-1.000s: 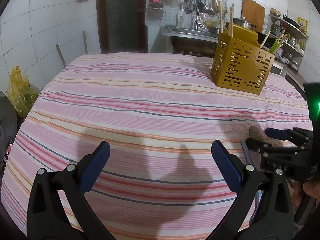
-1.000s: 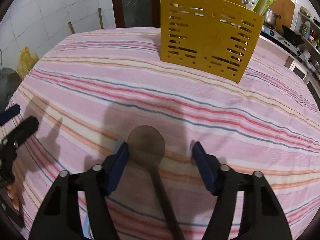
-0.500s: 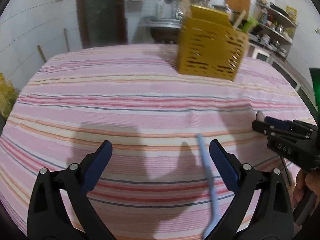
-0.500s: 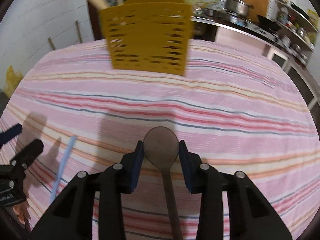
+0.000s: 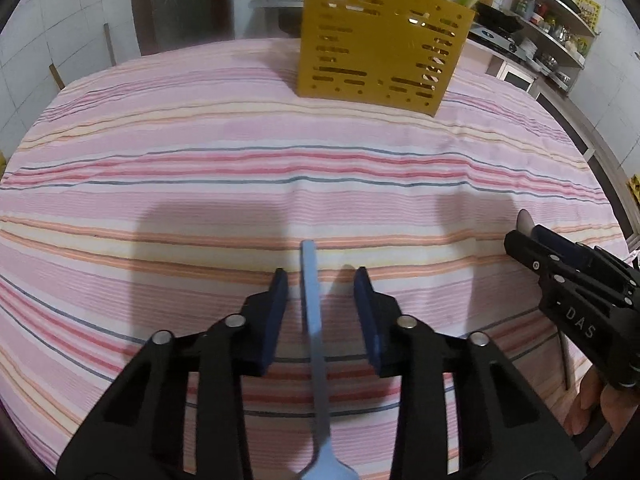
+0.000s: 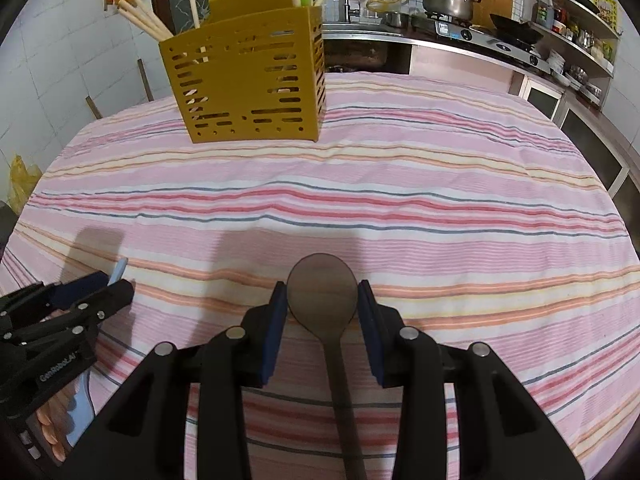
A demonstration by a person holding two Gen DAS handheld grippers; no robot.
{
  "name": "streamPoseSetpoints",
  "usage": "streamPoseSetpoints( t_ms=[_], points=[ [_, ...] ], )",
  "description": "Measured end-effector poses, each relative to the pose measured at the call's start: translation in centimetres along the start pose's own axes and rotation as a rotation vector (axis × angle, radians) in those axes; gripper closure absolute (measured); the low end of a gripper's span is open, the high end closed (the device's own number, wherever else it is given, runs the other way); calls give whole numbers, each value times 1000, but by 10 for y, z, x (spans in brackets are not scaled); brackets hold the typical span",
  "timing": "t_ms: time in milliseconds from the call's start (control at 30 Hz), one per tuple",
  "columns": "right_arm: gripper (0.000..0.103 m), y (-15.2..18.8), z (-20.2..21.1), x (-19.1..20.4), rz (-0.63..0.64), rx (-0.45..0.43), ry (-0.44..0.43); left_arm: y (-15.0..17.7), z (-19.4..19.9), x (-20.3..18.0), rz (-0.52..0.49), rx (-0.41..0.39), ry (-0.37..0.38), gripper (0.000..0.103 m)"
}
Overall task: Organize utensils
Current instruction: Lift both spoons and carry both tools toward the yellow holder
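A mustard-yellow slotted utensil holder (image 5: 380,46) stands at the far side of the striped table; it also shows in the right wrist view (image 6: 248,84) with chopsticks in it. My left gripper (image 5: 322,292) straddles a light blue spoon (image 5: 314,344) lying handle-forward on the cloth; the jaws are narrowed but gaps remain on both sides. My right gripper (image 6: 322,304) is shut on the bowl of a dark wooden spoon (image 6: 322,292), whose handle runs back under the gripper. Each gripper shows in the other's view: the right one (image 5: 524,236) and the left one (image 6: 116,286).
A pink striped tablecloth (image 5: 240,160) covers the table. Behind it are a kitchen counter with a pot (image 6: 448,0), a stove and shelves (image 6: 576,36) at the right, tiled wall at the left, and a yellow bag (image 6: 22,180) by the table's left edge.
My left gripper has moved over the blue spoon and its jaws have narrowed around the handle. My right gripper has closed on the wooden spoon's bowl and turned slightly.
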State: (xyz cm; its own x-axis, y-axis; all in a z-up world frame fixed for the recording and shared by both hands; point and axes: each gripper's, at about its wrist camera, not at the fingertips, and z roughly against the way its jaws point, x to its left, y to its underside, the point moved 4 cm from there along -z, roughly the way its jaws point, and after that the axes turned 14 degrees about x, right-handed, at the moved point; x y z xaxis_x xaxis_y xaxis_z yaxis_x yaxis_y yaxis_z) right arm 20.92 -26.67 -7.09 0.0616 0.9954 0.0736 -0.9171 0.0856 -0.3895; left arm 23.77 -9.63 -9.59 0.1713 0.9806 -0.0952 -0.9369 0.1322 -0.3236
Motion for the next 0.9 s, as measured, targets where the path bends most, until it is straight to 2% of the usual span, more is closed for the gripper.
streamPoseSetpoints(
  t_ms=[167,400,467,667,900],
  points=[
    [67,2,3,2,5,-6,-6,-5,-3,-1,-15,20,-7,96],
    [67,1,15,8,5,-39,-14,-10,-1,0,-30,11,6,98],
    [67,1,20,9,1,-54,-18,-10,6,0,-41,-21,11,98],
    [67,0,40,15,-14,-118,-43,-10,54,5,-52,-195,1,98],
    [67,-2,66,23,-36,-203,-76,-10,97,23,-21,-323,23,98]
  ],
)
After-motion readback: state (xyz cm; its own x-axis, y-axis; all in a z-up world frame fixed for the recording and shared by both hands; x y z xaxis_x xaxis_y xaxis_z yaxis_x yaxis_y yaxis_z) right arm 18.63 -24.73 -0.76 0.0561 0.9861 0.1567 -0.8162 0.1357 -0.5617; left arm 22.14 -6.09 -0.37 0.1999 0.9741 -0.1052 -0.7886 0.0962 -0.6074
